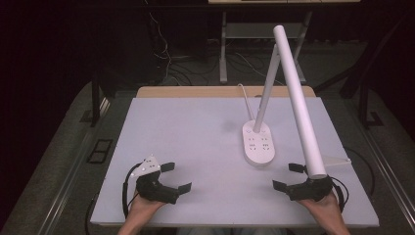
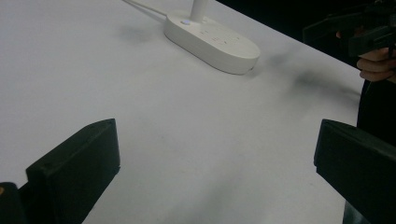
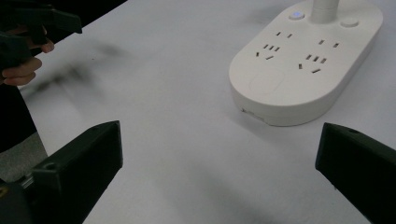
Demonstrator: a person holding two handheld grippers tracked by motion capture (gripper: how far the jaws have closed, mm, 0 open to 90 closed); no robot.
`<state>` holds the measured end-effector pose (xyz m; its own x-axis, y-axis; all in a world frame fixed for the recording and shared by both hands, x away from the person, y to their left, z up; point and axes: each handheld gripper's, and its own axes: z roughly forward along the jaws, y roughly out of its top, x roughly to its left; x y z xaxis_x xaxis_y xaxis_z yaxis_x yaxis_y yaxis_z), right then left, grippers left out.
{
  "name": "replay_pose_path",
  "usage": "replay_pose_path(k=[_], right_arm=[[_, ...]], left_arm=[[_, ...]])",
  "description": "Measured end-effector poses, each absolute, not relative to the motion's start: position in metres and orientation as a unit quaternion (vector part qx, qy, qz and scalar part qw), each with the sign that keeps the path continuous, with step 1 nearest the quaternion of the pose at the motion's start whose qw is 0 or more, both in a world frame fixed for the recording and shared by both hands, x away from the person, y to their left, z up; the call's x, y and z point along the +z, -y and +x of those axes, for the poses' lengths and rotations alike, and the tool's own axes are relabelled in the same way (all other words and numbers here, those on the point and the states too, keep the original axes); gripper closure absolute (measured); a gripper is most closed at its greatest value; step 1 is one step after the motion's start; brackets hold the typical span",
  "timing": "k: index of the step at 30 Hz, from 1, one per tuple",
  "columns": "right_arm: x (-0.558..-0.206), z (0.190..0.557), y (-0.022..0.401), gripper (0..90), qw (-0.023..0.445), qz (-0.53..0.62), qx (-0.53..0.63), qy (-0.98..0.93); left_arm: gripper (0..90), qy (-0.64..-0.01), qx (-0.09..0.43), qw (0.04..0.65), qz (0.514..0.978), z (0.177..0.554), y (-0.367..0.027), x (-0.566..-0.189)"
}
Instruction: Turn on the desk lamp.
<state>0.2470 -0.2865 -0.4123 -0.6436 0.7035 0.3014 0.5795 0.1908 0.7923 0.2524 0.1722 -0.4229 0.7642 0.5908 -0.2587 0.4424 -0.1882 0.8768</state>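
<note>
I'm looking down on a white table (image 1: 195, 142), its top a pale sheet w/ a strip of wood edge at the far side. Dark floor around it, cables and metal legs beyond.

Biggest thing on it: a white desk lamp (image 1: 293, 93). Its thin stem rises from the base and leans to the right; a long white tube head slants from upper centre down toward the right near corner, its round end hanging just above my right gripper in the high view.

The lamp base (image 1: 259, 142) is a flat oval power strip, right of centre on the table. In the right gripper view I see the base (image 3: 306, 60) close ahead, w/ two groups of socket slots, a small lit button at the far end beside the stem, and a plain round button on the other side. A white cord (image 1: 243, 95) runs from it to the far edge.

My left gripper (image 1: 176, 177) sits at the near left of the table, jaws spread wide, nothing between them, grey plate on top. My right gripper (image 1: 288, 176) sits at the near right, jaws also spread wide and empty, near the base but apart from it.

A hand (image 1: 142, 208) holds each from the near edge.
</note>
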Motion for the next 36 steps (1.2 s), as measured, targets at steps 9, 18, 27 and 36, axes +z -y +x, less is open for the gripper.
replay_pose_path(k=[9, 18, 27, 36], right_arm=[[-0.413, 0.247, 0.29, 0.3, 0.064, 0.424, 0.478, -0.766], [-0.411, 0.245, 0.291, 0.3, 0.061, 0.427, 0.477, -0.766], [-0.408, 0.245, 0.292, 0.3, 0.061, 0.422, 0.474, -0.77], [-0.401, 0.247, 0.294, 0.3, 0.056, 0.421, 0.474, -0.771]], left_arm=[[0.0, -0.334, 0.07, 0.538, 0.771, 0.252, -0.172, -0.423], [0.0, -0.334, 0.069, 0.539, 0.77, 0.252, -0.172, -0.423], [0.0, -0.334, 0.07, 0.537, 0.772, 0.251, -0.171, -0.423], [0.0, -0.34, 0.07, 0.537, 0.769, 0.252, -0.172, -0.424]])
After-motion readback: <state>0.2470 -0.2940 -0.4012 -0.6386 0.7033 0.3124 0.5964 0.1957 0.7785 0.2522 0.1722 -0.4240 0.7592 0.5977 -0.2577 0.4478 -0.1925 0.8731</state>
